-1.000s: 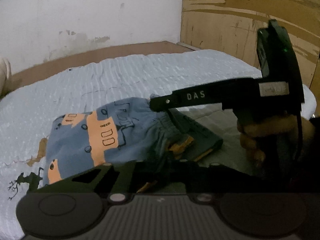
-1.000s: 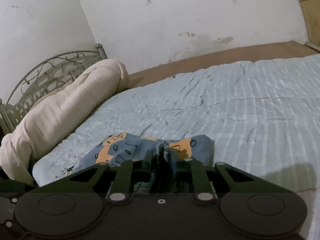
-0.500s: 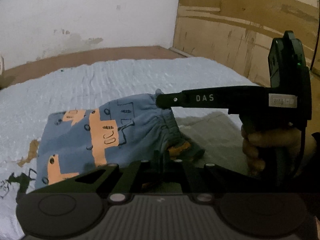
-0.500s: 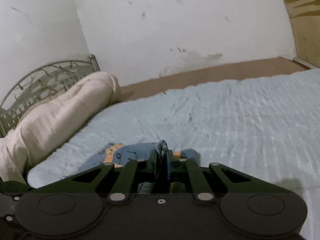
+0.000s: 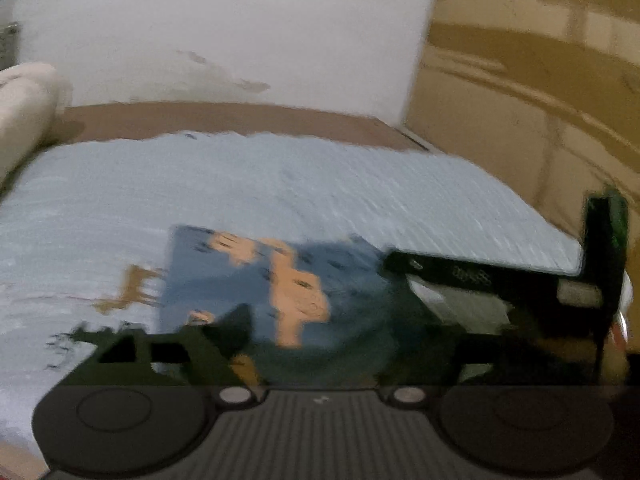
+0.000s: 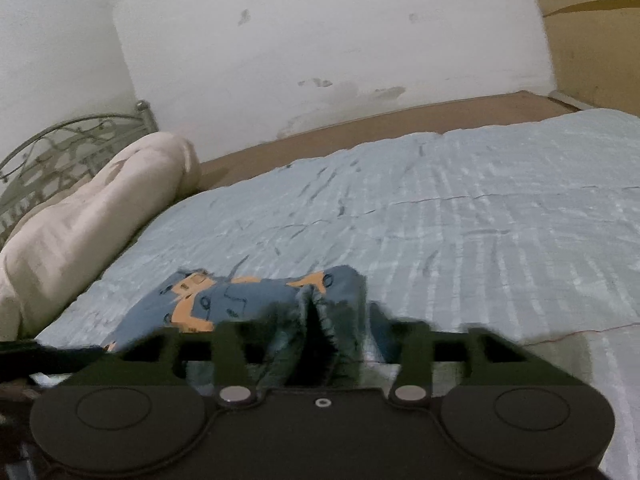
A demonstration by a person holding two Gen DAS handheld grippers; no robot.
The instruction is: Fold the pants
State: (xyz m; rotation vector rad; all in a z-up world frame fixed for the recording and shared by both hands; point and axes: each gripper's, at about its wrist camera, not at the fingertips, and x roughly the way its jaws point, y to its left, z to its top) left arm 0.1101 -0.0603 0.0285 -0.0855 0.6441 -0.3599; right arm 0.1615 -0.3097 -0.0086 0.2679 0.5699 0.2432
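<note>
Pants [image 6: 248, 304], blue with orange print, folded on bed [image 6: 480, 208], near edge. Released a moment ago: left gripper [image 5: 320, 344] and right gripper [image 6: 320, 344] both opening, jaws spread, waistband lying loose between. Fold likely complete. Left view blurred; near waistband hidden behind gripper bodies.

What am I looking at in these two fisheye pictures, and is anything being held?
No robot here: a person carries a two-finger hand tool in each hand, with a camera on each looking along its fingers. The left view shows the left gripper low in frame and the right gripper reaching in from the right. The right view shows the right tool's own fingers. On the blue bedspread lie folded blue pants with orange prints; a rolled blanket lies beside. Both grippers' fingers are opening; the waistband sits between them, unpinched.
</note>
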